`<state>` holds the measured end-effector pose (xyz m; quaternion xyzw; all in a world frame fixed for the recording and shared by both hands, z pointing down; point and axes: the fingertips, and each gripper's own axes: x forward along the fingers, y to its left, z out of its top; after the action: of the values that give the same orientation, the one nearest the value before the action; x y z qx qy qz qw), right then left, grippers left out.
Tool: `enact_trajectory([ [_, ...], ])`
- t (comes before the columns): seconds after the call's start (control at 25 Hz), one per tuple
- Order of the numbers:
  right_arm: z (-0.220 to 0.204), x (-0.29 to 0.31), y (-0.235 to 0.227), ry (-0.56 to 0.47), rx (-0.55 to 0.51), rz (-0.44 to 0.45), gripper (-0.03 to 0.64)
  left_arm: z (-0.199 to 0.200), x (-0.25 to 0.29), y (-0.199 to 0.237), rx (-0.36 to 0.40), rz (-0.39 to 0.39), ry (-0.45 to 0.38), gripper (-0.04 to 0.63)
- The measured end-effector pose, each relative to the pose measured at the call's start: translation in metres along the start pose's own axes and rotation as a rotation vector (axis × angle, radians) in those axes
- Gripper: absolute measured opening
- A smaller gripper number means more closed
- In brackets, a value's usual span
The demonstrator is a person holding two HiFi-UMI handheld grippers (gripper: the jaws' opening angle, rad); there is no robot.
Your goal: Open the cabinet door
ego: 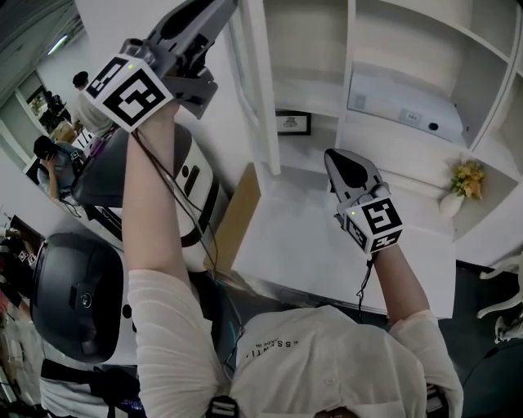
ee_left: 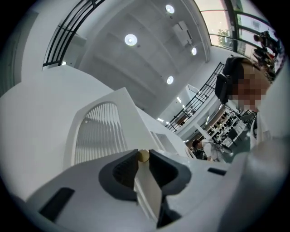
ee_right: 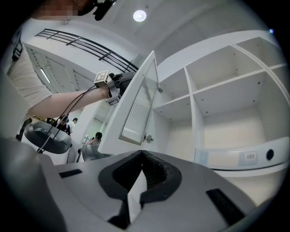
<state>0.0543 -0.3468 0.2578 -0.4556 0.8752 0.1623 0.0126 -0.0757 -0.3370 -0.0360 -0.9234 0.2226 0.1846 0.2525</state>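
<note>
White open-fronted cabinet (ego: 350, 65) shelving fills the far side, with a white table (ego: 327, 245) in front of it. At the cabinet's left end the cabinet door (ego: 261, 90), which has a louvred panel, stands swung out from the carcass and shows edge-on from the head view. The left hand-held gripper (ego: 204, 20) is raised at the far left, its jaws clamped on the small brass-coloured knob (ee_left: 143, 155) on the door edge. The right hand-held gripper (ego: 333, 159) hangs over the table, well apart from the door, with its jaws closed tip to tip and nothing between them. On the shelves sit a white box-shaped device (ego: 404, 110), a picture frame (ego: 292, 122) and a vase of yellow flowers (ego: 462, 184).
</note>
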Motion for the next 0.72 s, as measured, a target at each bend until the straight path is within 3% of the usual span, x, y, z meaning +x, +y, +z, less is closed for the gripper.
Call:
enact_trajectory([
  [0.24,-0.001,0.031,0.022,-0.007,0.019,0.076,0.015,0.014,-0.037,0.015,0.008,0.024,0.002,0.080],
  [0.44,0.003,0.060,0.052,-0.018,0.020,0.139,0.015,0.024,-0.061,0.028,-0.050,-0.014,-0.030,0.081],
  [0.6,0.000,0.080,0.066,-0.023,0.022,0.176,0.015,0.020,-0.082,0.050,-0.015,0.044,-0.002,0.081],
  [0.72,-0.003,0.092,0.076,-0.022,0.024,0.188,0.015,0.025,-0.099,0.060,-0.022,0.037,-0.016,0.080],
])
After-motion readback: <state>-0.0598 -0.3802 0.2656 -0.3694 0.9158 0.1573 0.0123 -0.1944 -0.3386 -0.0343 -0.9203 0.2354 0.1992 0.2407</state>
